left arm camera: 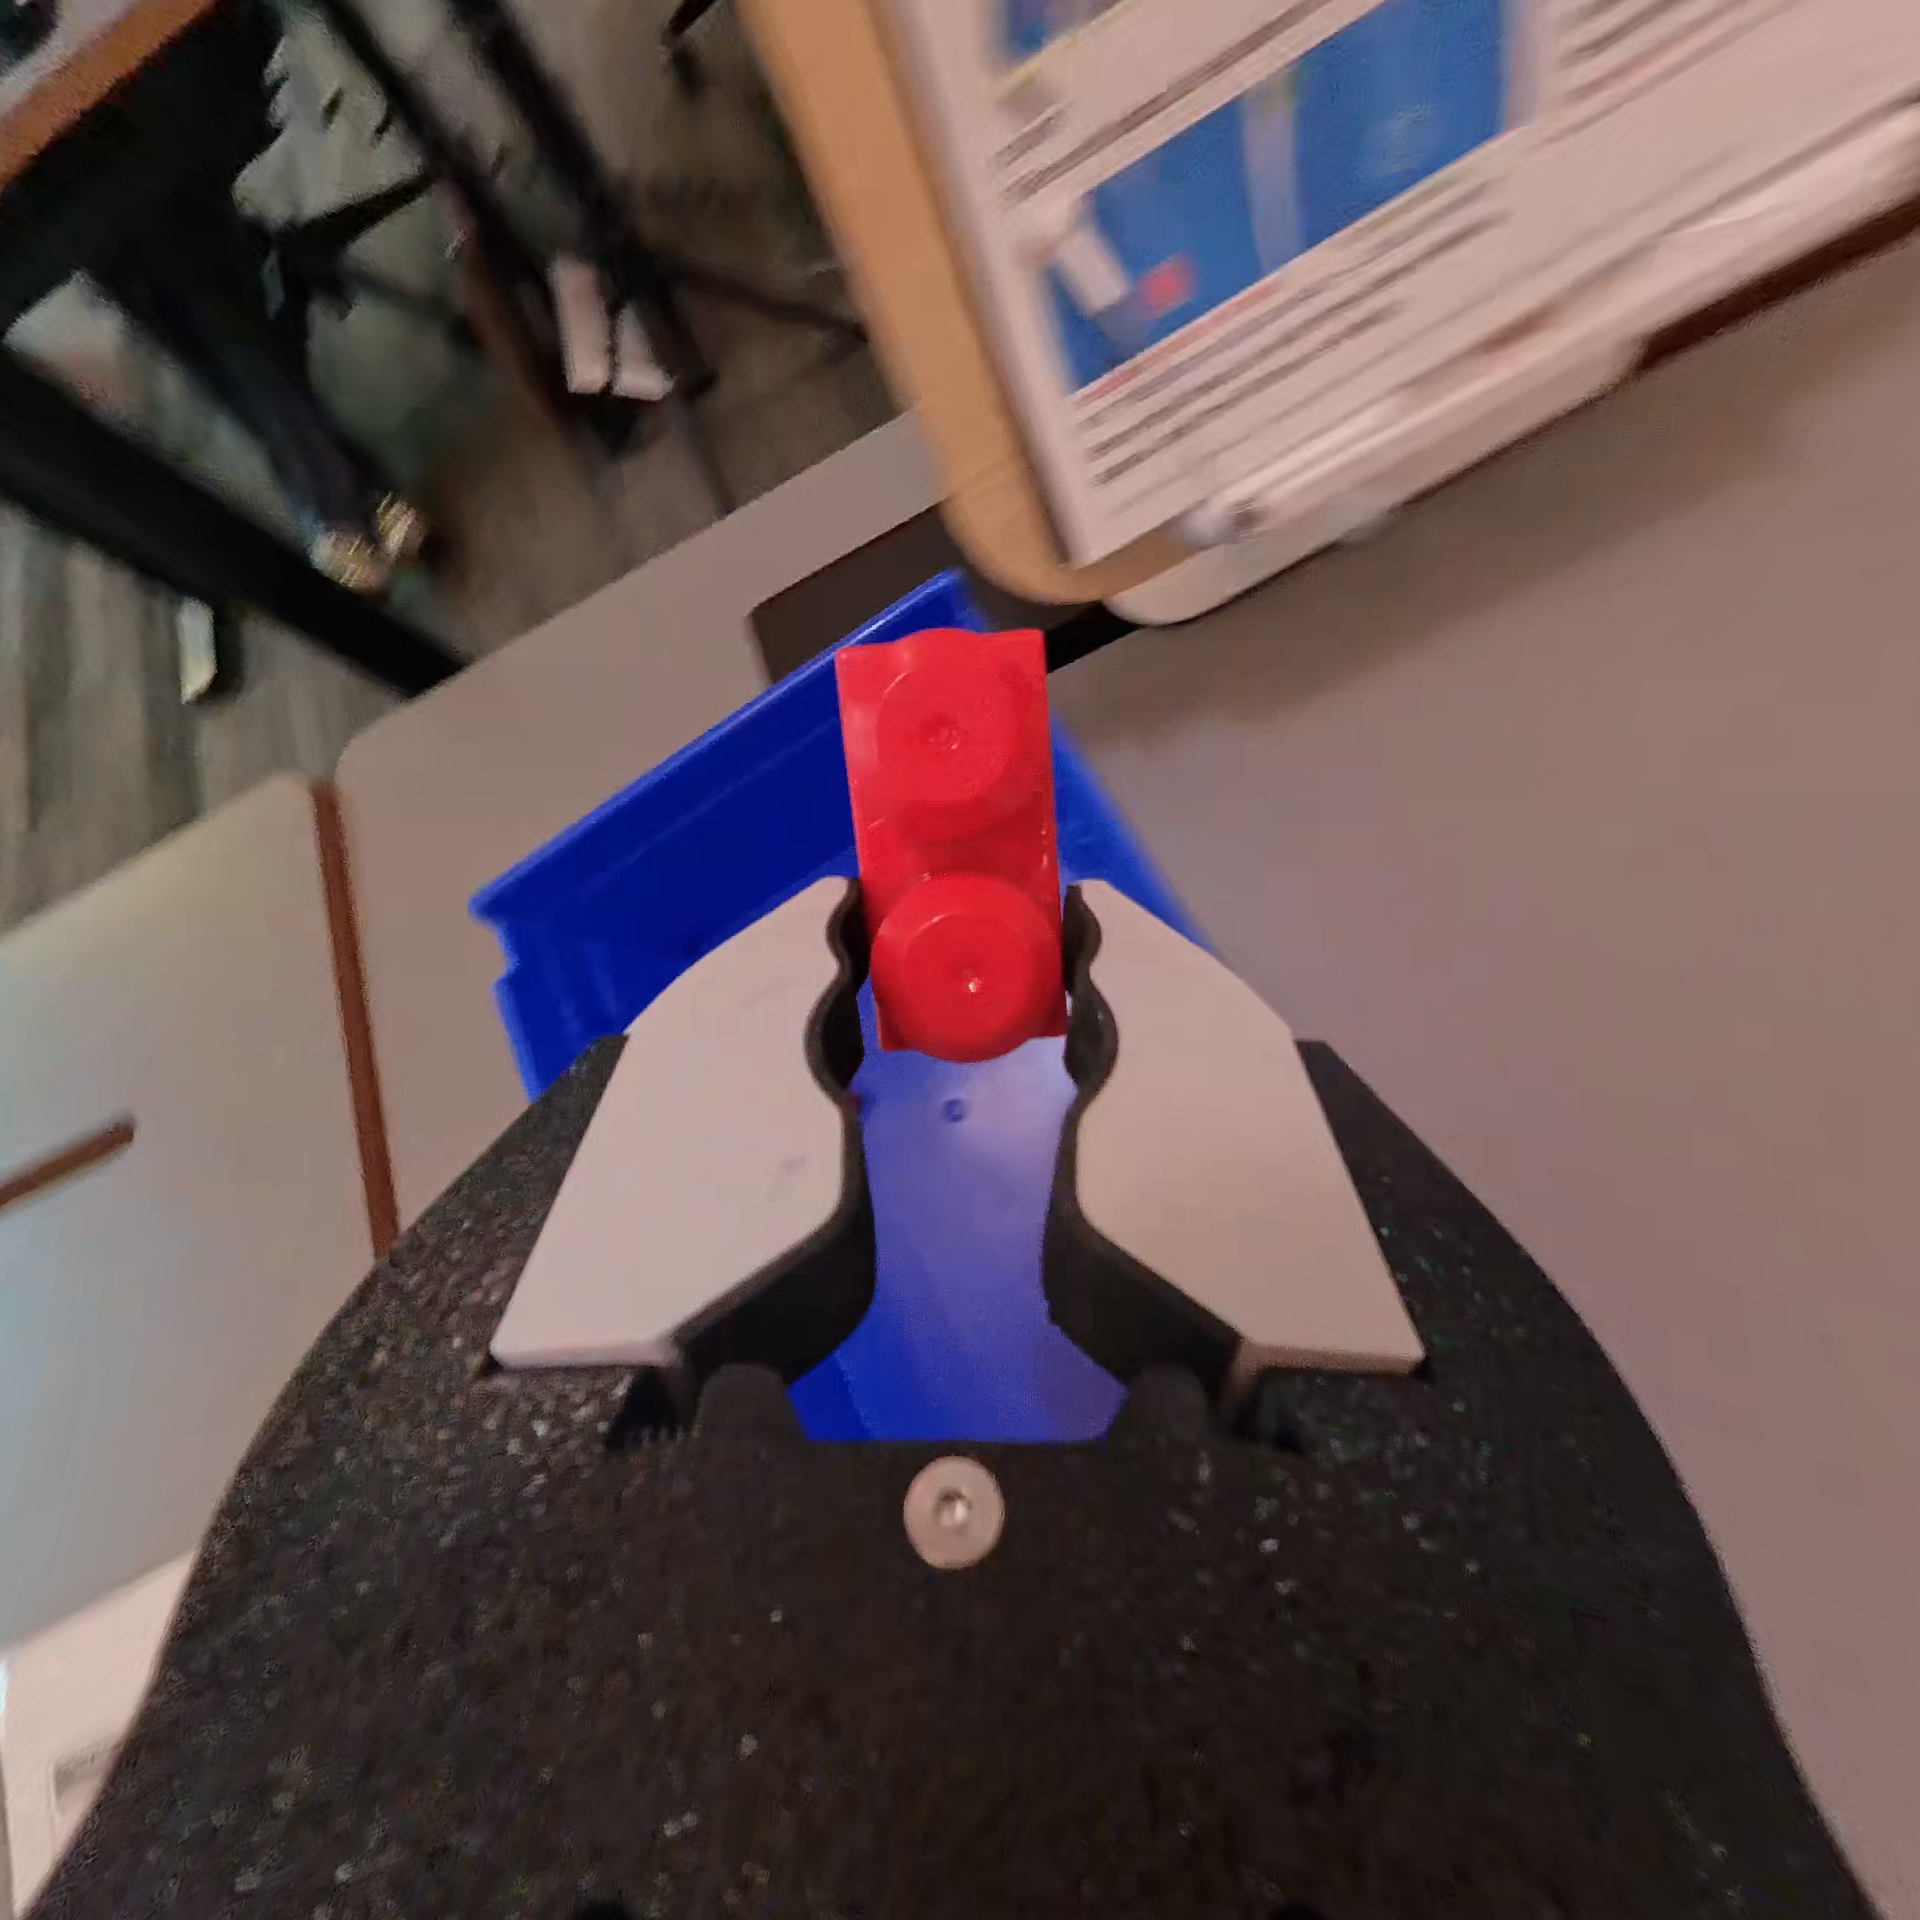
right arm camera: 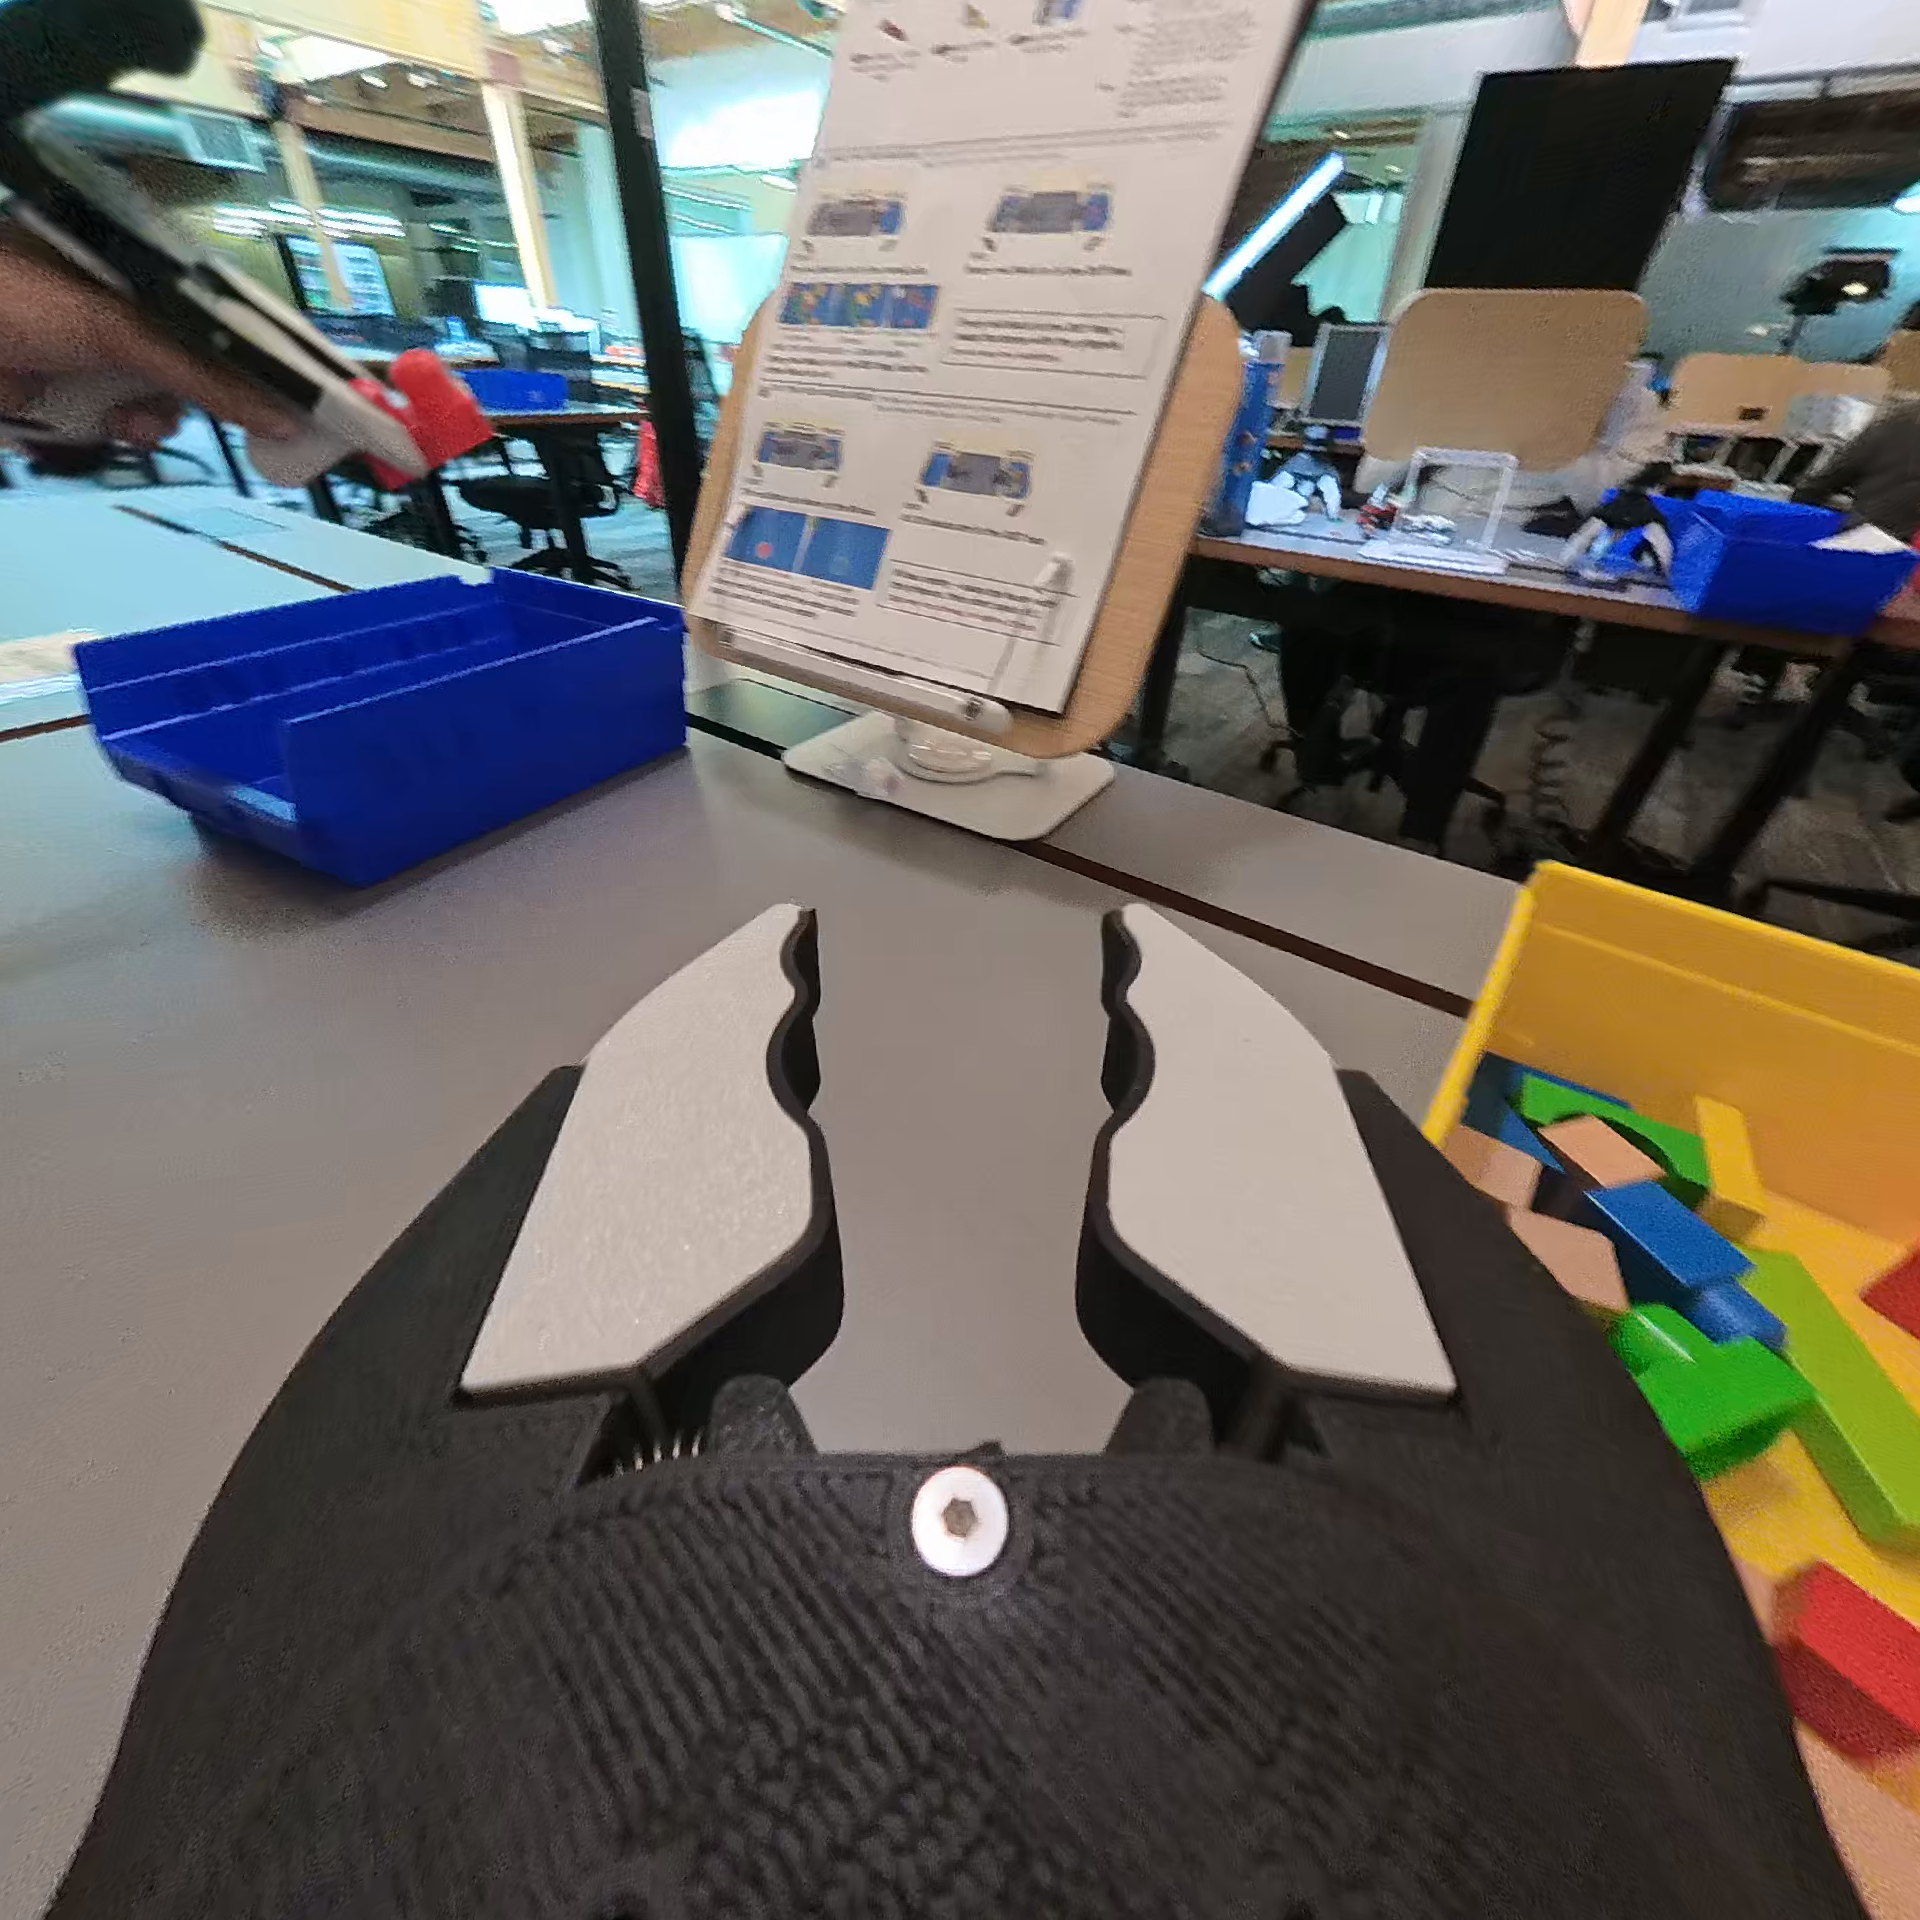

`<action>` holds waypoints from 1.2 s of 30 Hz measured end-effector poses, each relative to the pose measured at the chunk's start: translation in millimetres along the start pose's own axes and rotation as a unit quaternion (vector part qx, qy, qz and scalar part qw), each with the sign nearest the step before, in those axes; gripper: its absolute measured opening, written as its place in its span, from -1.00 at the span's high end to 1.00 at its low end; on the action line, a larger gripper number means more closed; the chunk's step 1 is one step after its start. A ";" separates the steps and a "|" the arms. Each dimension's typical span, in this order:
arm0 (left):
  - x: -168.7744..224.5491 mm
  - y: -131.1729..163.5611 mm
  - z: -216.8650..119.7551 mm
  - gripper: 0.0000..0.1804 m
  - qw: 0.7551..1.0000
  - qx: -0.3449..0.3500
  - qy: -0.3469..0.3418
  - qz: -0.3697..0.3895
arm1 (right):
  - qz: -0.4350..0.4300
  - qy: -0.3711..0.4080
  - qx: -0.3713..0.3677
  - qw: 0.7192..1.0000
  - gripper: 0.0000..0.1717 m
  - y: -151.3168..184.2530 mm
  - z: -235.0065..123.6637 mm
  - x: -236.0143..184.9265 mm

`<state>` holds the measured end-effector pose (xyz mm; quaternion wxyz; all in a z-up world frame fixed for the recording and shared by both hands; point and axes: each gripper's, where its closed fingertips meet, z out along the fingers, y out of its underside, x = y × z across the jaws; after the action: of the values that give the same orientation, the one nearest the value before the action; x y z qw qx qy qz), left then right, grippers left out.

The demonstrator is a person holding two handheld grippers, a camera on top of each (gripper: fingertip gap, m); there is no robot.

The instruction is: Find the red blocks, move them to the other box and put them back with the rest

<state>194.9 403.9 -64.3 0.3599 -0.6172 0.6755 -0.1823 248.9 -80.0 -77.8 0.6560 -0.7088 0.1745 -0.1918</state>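
While the left gripper (left arm camera: 961, 977) hung above the blue box (left arm camera: 665, 883), its two pads were clamped on the sides of a red block (left arm camera: 951, 831) with two round studs on its upper face. The nearer stud sat between the fingertips, and the far half of the block stuck out past them. Seen from the right wrist view, that same gripper (right arm camera: 400, 431) was held high at the far left, up off the table, with the red block (right arm camera: 442, 410) at its tip and a person's hand (right arm camera: 73, 353) behind it.

The blue box (right arm camera: 395, 696) stood on the grey table (right arm camera: 260, 1039) at the far left, and what showed of its ribbed inside held no blocks. Just right of it, at the far edge of the table, stood a tilted wooden board on a white stand (right arm camera: 956, 769), with a printed sheet (right arm camera: 987, 364) clipped to it.

The right gripper (right arm camera: 961, 935) hovered low over the bare table with its fingers apart and nothing between them. Near its right side sat the yellow box (right arm camera: 1662, 987), filled with a jumble of blue, green, yellow, tan and red blocks; one red block (right arm camera: 1849, 1662) lay at the near right corner of the view.
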 end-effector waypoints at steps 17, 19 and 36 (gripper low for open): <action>306.9 -8.4 -118.0 0.61 0.829 0.098 0.428 0.347 | -0.097 -0.244 0.035 0.964 0.37 -14.5 22.8 -152.8; 318.7 0.8 -119.6 0.61 0.814 0.088 0.434 0.376 | -0.097 -0.255 0.038 0.961 0.37 -14.7 22.7 -160.2; 355.4 47.2 -108.3 0.61 0.758 0.044 0.449 0.471 | -0.172 -0.312 -0.005 0.934 0.57 8.5 24.0 -193.4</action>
<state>92.1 47.5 -116.6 0.0821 -0.0521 0.9564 -0.2753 93.5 36.6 -96.2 0.6311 -0.7552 -0.1630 -0.0697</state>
